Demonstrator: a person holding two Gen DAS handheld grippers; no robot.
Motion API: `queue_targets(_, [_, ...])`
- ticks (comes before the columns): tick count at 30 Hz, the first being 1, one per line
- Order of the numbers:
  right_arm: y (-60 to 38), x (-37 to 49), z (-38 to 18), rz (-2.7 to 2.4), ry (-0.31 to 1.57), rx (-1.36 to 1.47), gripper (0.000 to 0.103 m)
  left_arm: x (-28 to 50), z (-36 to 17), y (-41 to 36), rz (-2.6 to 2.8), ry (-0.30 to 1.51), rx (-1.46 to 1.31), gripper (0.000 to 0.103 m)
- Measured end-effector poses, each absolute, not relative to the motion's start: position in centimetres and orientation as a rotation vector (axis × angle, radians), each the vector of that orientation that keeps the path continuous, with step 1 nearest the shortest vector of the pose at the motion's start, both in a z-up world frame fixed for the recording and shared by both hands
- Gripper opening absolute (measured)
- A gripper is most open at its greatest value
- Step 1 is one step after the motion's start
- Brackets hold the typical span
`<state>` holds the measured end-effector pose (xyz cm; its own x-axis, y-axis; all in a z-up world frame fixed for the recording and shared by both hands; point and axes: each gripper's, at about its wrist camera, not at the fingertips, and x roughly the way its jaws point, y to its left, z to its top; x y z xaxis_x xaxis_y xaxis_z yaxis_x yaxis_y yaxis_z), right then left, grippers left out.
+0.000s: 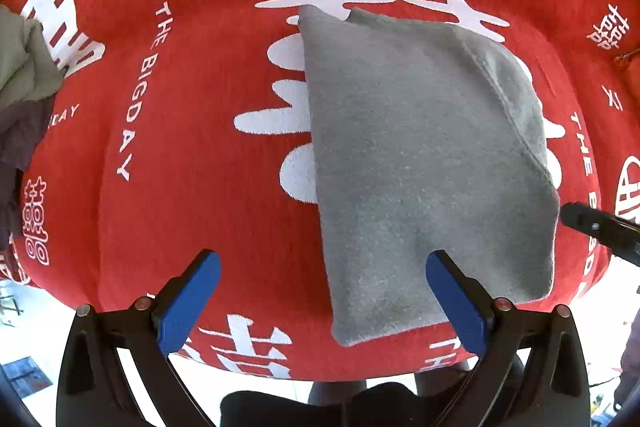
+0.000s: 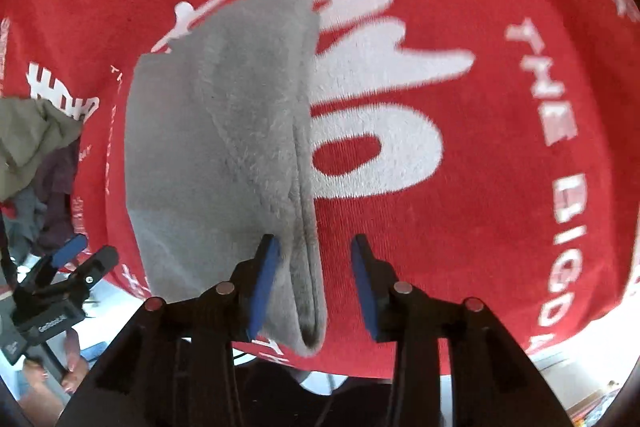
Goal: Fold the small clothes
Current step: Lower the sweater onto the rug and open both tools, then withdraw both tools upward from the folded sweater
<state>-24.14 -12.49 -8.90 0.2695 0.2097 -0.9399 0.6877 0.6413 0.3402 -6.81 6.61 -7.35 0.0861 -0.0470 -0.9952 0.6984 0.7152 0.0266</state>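
Grey cloth (image 1: 424, 163) is lying folded on the red blanket (image 1: 192, 131), its near edge sitting between the partly spread, non-gripping pads of the right gripper (image 2: 314, 283), while the left gripper (image 1: 322, 297) is gaping wide, holding nothing.

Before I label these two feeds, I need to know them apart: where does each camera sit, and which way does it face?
Left wrist: sits on the left tongs, faces down on the grey cloth and red blanket; own open blue fingers show.
Right wrist: sits on the right tongs, faces steeply down; the cloth's folded edge hangs between its parted fingers.
Shared: cloth, blanket, clothes pile, and each shows the other tongs.
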Motion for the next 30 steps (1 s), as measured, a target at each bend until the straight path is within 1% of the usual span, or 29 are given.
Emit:
queue_targets(2, [-11.4, -23.5, -7.3, -0.333, 1.245, 0.802, 0.036, -6.9, -7.2, 6.7, -0.594, 1.379, 0.585, 0.103])
queue_targets(4, [-10.0, -22.6, -7.2, -0.279, 1.253, 0.767, 0.036, -7.0, -7.2, 6.7, -0.584, 1.364, 0.593, 0.103])
queue_targets(5, [-9.4, -22.2, -8.0, -0.266, 1.278, 0.761, 0.036, -7.1, -7.2, 6.7, -0.58, 1.359, 0.6, 0.103])
queue_targets(8, [-8.2, -22.1, -12.7, -0.298, 1.454, 0.736, 0.036, -7.1, -7.3, 6.8, -0.569, 1.36, 0.612, 0.103])
queue_targets(9, [-8.4, -23.0, -14.2, -0.34, 1.508, 0.763, 0.037, -7.1, -7.2, 6.8, -0.565, 1.361, 0.614, 0.103])
queue_targets(10, [-8.9, -24.2, -14.8, -0.361, 1.494, 0.845, 0.043, -7.1, -7.1, 6.9, -0.56, 1.36, 0.619, 0.103])
queue_targets(12, [-10.0, -26.5, -14.6, -0.423, 1.437, 0.998, 0.045, -7.1, -7.0, 7.0, -0.564, 1.36, 0.624, 0.103])
queue_targets(14, [-10.3, -27.3, -13.8, -0.448, 1.428, 0.996, 0.049, -7.1, -7.1, 7.1, -0.572, 1.38, 0.63, 0.103])
queue_targets(18, [-10.5, -26.4, -11.2, -0.472, 1.431, 0.915, 0.049, -7.3, -6.6, 7.0, -0.572, 1.397, 0.642, 0.103])
queue_targets(26, [-10.2, -22.9, -3.8, -0.476, 1.339, 0.797, 0.071, -7.7, -2.7, 6.6, -0.579, 1.373, 0.665, 0.103])
queue_targets(30, [-9.2, -21.2, -1.3, -0.471, 1.324, 0.753, 0.077, -7.5, -0.8, 6.7, -0.57, 1.377, 0.647, 0.103])
